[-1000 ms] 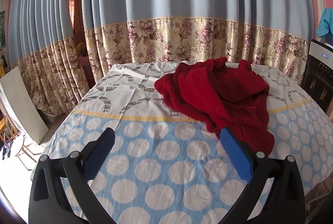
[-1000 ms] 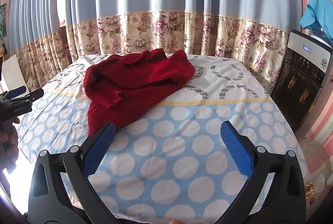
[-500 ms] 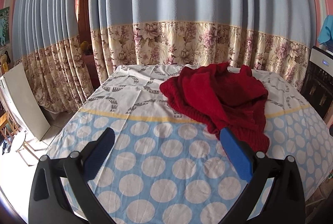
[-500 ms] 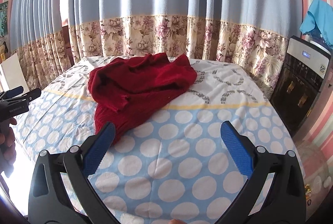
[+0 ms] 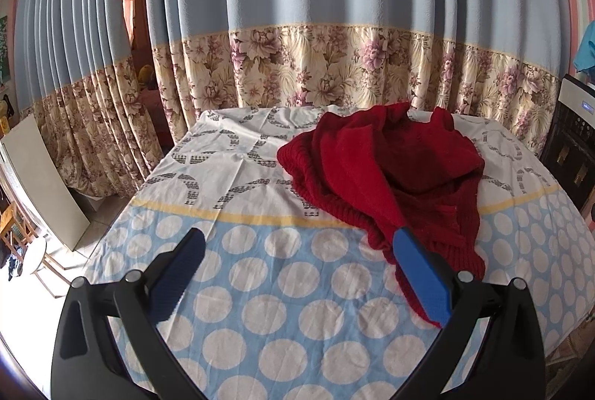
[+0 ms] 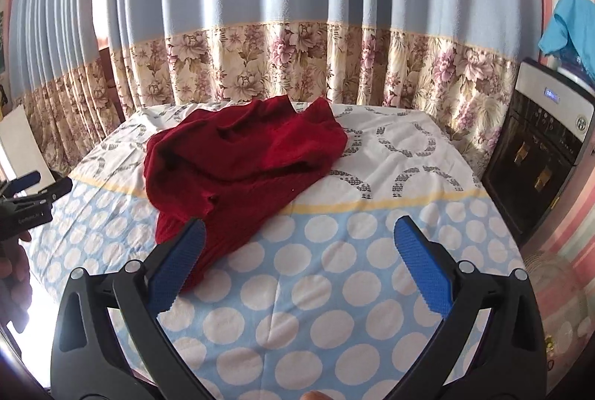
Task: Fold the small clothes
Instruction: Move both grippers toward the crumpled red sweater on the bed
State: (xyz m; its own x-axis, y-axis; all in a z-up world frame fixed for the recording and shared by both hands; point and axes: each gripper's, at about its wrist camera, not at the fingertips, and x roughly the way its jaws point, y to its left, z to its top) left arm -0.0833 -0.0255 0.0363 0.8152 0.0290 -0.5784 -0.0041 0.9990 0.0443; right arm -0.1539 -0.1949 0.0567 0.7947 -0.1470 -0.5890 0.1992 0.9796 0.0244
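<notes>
Left tool point(image 5: 297, 251) held wide, empty; red sweater point(image 5: 390, 177) crumpled ahead-right on desk point(image 5: 297, 307), hem hidden behind right finger. Right tool point(image 6: 299, 244) wide, empty; sweater ahead-left, its near end covered by left finger. Dispenser point(image 6: 539, 154) display text unreadable.

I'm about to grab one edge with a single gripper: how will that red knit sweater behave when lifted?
The red knit sweater lies crumpled in soft folds on the bedsheet, so it will probably sag and drape, not hold shape. Its chunky ribbed knit suggests some weight and stretch. The textured surface should grip rather than slip.
</notes>
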